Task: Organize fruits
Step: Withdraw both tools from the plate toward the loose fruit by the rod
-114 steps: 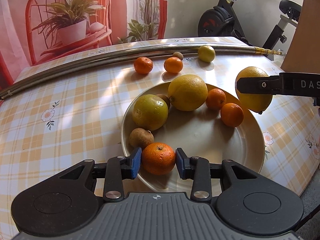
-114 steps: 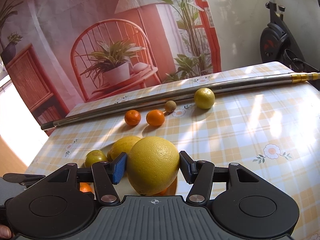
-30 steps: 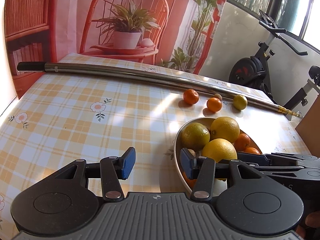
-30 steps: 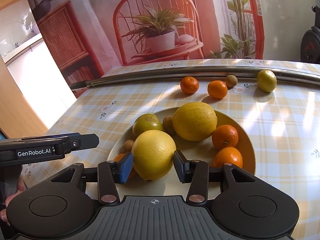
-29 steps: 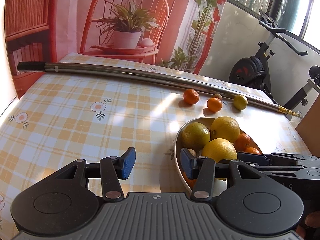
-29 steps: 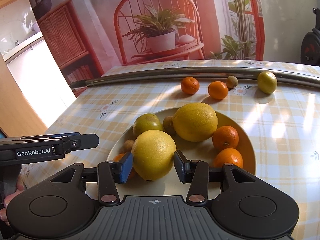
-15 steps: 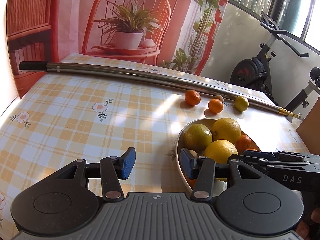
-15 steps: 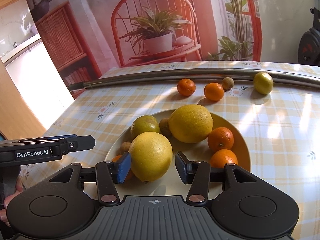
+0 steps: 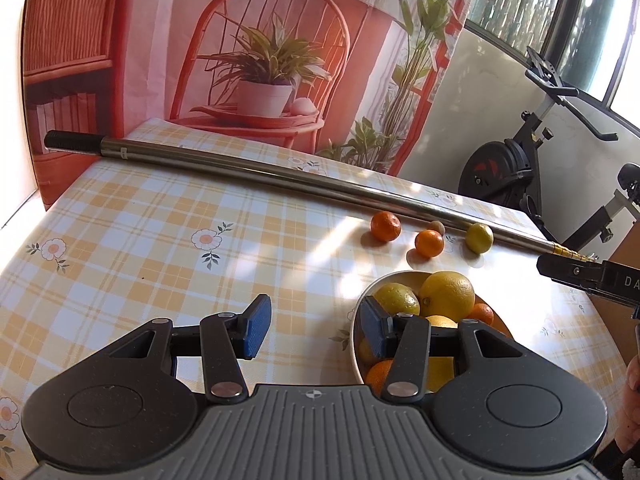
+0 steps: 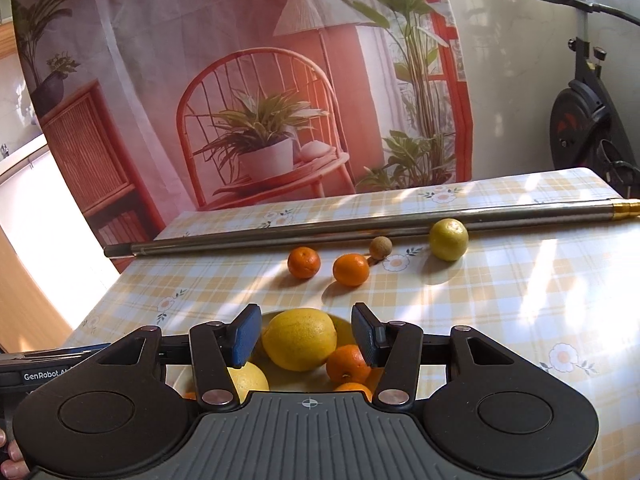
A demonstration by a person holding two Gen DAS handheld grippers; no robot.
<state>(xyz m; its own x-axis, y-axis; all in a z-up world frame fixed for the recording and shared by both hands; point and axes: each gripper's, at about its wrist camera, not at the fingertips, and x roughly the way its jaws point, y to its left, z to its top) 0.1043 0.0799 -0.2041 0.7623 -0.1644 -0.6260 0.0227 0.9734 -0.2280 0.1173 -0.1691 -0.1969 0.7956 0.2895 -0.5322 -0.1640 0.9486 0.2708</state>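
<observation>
A cream plate (image 9: pixel 356 312) holds several fruits: big yellow citrus (image 9: pixel 447 295), a greenish one (image 9: pixel 396 300) and small oranges (image 9: pixel 482 314). It also shows in the right wrist view (image 10: pixel 176 380), with a yellow citrus (image 10: pixel 301 338) and an orange (image 10: pixel 347 364). Two oranges (image 10: pixel 304 262) (image 10: pixel 351 269), a small brown fruit (image 10: pixel 380 247) and a yellow-green lime (image 10: pixel 448 239) lie on the table by the pole. My left gripper (image 9: pixel 314 326) is open and empty, left of the plate. My right gripper (image 10: pixel 306 336) is open and empty above the plate.
A long metal pole (image 9: pixel 280 174) lies across the back of the checked tablecloth (image 9: pixel 160 248). A printed backdrop hangs behind. An exercise bike (image 9: pixel 520 172) stands at the right. The table's edges are near at left and right.
My right gripper has let go of the big yellow citrus on the plate, opened wider and lifted back. My left gripper has stayed open and drifted slightly.
</observation>
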